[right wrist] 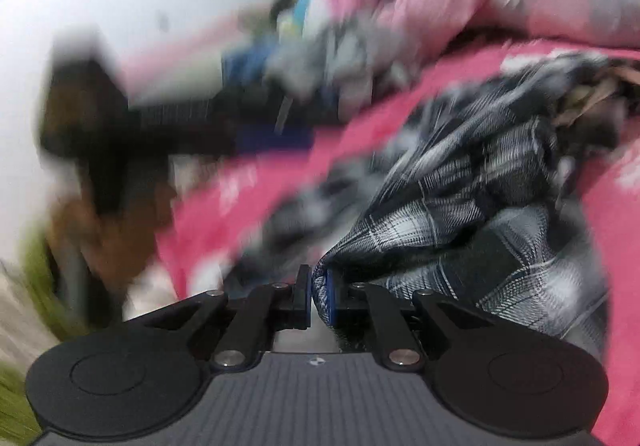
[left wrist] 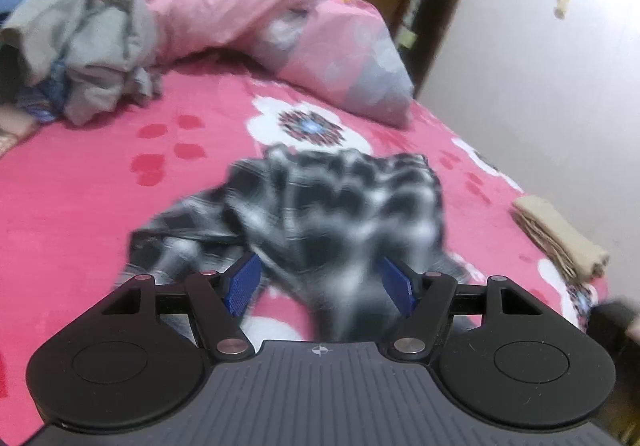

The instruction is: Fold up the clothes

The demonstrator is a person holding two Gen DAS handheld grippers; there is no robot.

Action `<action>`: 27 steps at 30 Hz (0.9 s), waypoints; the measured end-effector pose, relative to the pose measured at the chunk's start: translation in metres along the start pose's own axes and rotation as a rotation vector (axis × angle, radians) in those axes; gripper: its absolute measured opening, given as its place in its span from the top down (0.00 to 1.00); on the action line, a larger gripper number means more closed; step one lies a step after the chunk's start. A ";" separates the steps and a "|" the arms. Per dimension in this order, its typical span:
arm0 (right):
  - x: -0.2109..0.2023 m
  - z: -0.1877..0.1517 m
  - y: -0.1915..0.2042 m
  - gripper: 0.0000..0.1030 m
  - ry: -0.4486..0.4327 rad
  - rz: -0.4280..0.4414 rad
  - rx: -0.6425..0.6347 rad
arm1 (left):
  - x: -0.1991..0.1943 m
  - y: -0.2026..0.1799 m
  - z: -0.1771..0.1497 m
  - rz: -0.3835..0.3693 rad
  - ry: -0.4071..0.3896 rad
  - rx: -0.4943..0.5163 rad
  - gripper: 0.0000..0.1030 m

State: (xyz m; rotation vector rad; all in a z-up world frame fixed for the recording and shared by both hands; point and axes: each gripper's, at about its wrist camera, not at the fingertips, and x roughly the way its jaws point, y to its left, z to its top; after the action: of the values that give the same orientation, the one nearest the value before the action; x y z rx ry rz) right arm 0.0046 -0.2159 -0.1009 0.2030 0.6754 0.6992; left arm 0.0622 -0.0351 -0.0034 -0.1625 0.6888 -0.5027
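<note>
Right now your right gripper (right wrist: 319, 296) pinches a bunched edge of the checked shirt (left wrist: 320, 214) lying on the pink bed (left wrist: 80, 206); left gripper (left wrist: 320, 286) open w/ cloth between, ungripped. Shirt's light, floppy: grab corners.

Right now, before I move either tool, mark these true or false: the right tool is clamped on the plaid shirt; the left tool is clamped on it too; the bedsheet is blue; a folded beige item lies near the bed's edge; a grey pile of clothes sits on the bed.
1. The right tool is clamped on the plaid shirt. True.
2. The left tool is clamped on it too. False: its blue pads stand apart, not pressing the cloth.
3. The bedsheet is blue. False: it is pink with flowers.
4. A folded beige item lies near the bed's edge. True.
5. A grey pile of clothes sits on the bed. True.
</note>
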 end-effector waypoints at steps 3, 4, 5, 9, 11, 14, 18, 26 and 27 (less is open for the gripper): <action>-0.008 -0.005 0.009 0.70 -0.003 -0.016 -0.029 | 0.013 -0.013 0.000 -0.003 0.043 0.056 0.34; -0.016 -0.002 0.006 0.64 -0.014 0.004 -0.006 | 0.017 -0.017 0.000 -0.010 0.051 0.069 0.34; -0.028 0.000 0.003 0.57 -0.038 0.024 0.022 | 0.019 -0.022 0.000 -0.020 0.055 0.078 0.34; -0.090 -0.004 -0.024 0.43 -0.216 0.049 0.176 | 0.016 -0.038 0.001 -0.055 0.014 0.118 0.34; -0.114 -0.009 -0.048 0.37 -0.320 0.055 0.313 | 0.013 -0.045 -0.001 -0.075 -0.009 0.144 0.34; -0.123 -0.013 -0.088 0.36 -0.418 0.022 0.522 | 0.012 -0.059 -0.004 -0.108 -0.016 0.192 0.34; -0.125 -0.028 -0.129 0.36 -0.543 0.045 0.760 | 0.020 -0.089 -0.013 -0.153 -0.003 0.342 0.39; -0.135 -0.058 -0.137 0.36 -0.577 0.049 0.845 | 0.068 -0.120 -0.029 -0.002 0.068 0.550 0.56; -0.137 -0.061 -0.137 0.36 -0.576 0.048 0.846 | 0.074 -0.118 -0.029 0.028 0.073 0.550 0.56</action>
State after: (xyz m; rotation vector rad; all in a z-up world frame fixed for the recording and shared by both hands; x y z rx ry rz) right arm -0.0390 -0.4117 -0.1318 1.1561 0.3710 0.3306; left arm 0.0462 -0.1736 -0.0314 0.3828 0.5999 -0.6551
